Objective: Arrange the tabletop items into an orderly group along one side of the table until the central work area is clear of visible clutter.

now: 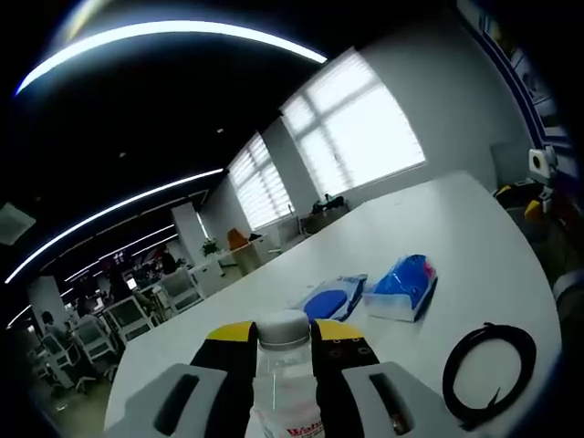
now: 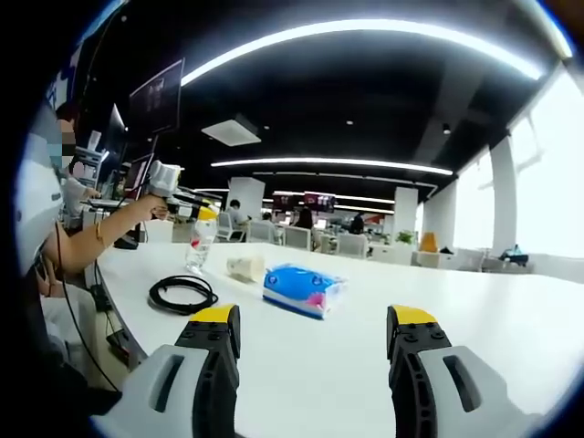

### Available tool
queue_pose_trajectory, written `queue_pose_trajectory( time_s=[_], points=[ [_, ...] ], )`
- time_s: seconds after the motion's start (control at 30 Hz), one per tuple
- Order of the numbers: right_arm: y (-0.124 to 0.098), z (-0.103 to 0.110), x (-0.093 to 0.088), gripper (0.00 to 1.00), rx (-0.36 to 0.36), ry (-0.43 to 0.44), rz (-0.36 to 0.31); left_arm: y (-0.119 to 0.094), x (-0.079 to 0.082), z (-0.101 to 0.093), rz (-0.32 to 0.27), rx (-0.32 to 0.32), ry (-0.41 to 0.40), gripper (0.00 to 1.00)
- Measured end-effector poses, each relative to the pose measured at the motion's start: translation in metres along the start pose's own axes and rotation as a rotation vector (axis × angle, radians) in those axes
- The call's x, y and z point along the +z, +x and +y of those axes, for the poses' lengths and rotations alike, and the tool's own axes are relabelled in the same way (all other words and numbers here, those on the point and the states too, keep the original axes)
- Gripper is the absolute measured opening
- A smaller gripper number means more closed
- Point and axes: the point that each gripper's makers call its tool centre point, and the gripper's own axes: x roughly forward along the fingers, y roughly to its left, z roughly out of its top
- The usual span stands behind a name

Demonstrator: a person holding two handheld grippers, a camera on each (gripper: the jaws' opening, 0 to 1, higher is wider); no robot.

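In the left gripper view your left gripper (image 1: 285,383) was closed on the clear plastic water bottle with a grey cap (image 1: 285,365), the yellow-tipped jaws pressing its shoulders just below the cap at six o'clock. From the right gripper view that bottle (image 2: 201,245) hung clear above the white tabletop (image 2: 474,310) at about ten o'clock, near the table's edge. I judge it light and thin-walled, likely to dent or slip under a hard squeeze, so the stiffer shoulder under the cap was a sound place to hold.

Moving right in the left gripper view, a flat blue-and-white packet (image 1: 330,297) lay at twelve o'clock from your jaws, just beside a soft blue tissue pack (image 1: 403,287) at one o'clock. That pack should be light and squashy; take it across its short width. At three o'clock lay a black coiled cable (image 1: 488,372), floppy and best pinched through both strands.

Your right gripper (image 2: 315,342) stood wide open with nothing between its jaws, low over the table. Ahead at eleven o'clock sat a small white paper cup (image 2: 245,267) between the cable and the tissue pack.
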Motion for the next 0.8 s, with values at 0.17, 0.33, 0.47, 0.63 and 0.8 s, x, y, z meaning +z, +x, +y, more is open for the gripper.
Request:
queue_pose_trajectory(
  time_s=[0.17, 0.33, 0.47, 0.63, 0.8],
  points=[
    [0.002, 0.001, -0.002, 0.62, 0.003, 0.005, 0.003, -0.006, -0.002, 0.008, -0.003, 0.016, -0.022, 0.22],
    [0.002, 0.004, -0.004, 0.62, 0.012, 0.005, 0.008, -0.012, -0.002, 0.012, -0.017, 0.030, -0.037, 0.22],
    [0.002, 0.005, -0.002, 0.62, 0.013, -0.001, 0.005, -0.013, -0.003, 0.016, -0.018, 0.036, -0.047, 0.22],
    [0.002, 0.004, 0.000, 0.62, 0.007, 0.003, -0.003, -0.015, -0.005, 0.021, -0.020, 0.046, -0.057, 0.22],
    [0.001, 0.004, -0.002, 0.62, 0.005, 0.004, 0.004, -0.017, -0.006, 0.023, -0.026, 0.052, -0.072, 0.23]
  ],
)
